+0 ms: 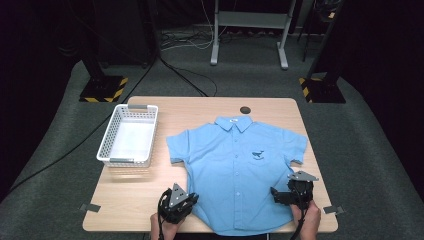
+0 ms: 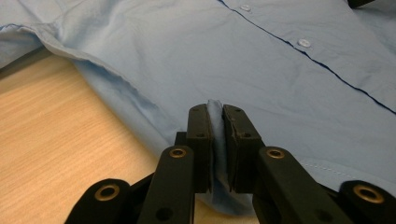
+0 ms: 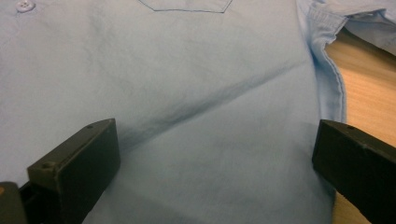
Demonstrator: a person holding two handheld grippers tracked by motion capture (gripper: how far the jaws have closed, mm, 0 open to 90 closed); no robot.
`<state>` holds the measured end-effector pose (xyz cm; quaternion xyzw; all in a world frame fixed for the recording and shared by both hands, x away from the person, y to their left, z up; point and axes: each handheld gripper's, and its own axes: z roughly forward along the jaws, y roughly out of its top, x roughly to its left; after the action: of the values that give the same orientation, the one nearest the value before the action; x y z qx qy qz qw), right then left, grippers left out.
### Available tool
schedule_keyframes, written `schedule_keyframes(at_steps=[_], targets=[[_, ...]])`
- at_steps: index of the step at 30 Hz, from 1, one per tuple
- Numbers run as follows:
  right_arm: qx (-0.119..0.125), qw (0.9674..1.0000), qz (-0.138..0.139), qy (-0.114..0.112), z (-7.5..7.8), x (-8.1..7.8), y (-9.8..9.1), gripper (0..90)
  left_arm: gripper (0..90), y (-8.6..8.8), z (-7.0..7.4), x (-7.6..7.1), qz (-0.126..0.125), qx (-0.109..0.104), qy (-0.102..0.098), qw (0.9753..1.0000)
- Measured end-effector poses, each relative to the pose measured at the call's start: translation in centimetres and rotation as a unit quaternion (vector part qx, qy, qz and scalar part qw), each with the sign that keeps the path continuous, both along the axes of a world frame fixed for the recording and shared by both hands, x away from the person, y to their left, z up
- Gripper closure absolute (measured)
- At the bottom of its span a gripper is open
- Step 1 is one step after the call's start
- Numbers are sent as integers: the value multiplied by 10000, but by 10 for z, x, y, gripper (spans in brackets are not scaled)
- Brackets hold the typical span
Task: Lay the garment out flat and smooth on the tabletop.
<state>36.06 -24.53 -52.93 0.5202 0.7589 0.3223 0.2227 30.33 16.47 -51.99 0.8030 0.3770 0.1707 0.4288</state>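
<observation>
Item: a light-blue short-sleeved shirt (image 1: 239,170) is lying flat, front up and buttoned, on the wooden table (image 1: 125,200), right of a white basket (image 1: 127,135).
Left gripper (image 2: 215,140): its jaws are pinching a fold of cloth at the shirt's lower left edge.
Right gripper (image 3: 215,154): its jaws are standing wide apart over the lower right panel, pressing on nothing.
Handling: judged light, soft and limp; it is likely sagging wherever unsupported, and thin cloth may be slipping from a shallow pinch.
Hold: hem corners or side seams are looking soundest, cloth doubled.
</observation>
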Motion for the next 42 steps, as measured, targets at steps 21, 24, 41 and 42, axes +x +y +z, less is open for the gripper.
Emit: schedule_keyframes(at_steps=[21,24,41,42], targets=[[2,10000,-11,-2,0,0,0,2,811,17,4,-18,108,-115,-83,9998],[2,10000,-14,-2,0,0,0,2,811,18,4,-20,104,-99,-95,9999],[2,10000,-16,-3,0,0,0,2,801,24,0,-30,125,0,-94,9999],[0,10000,-17,-4,0,0,0,2,800,25,-2,-30,130,17,-64,9999]])
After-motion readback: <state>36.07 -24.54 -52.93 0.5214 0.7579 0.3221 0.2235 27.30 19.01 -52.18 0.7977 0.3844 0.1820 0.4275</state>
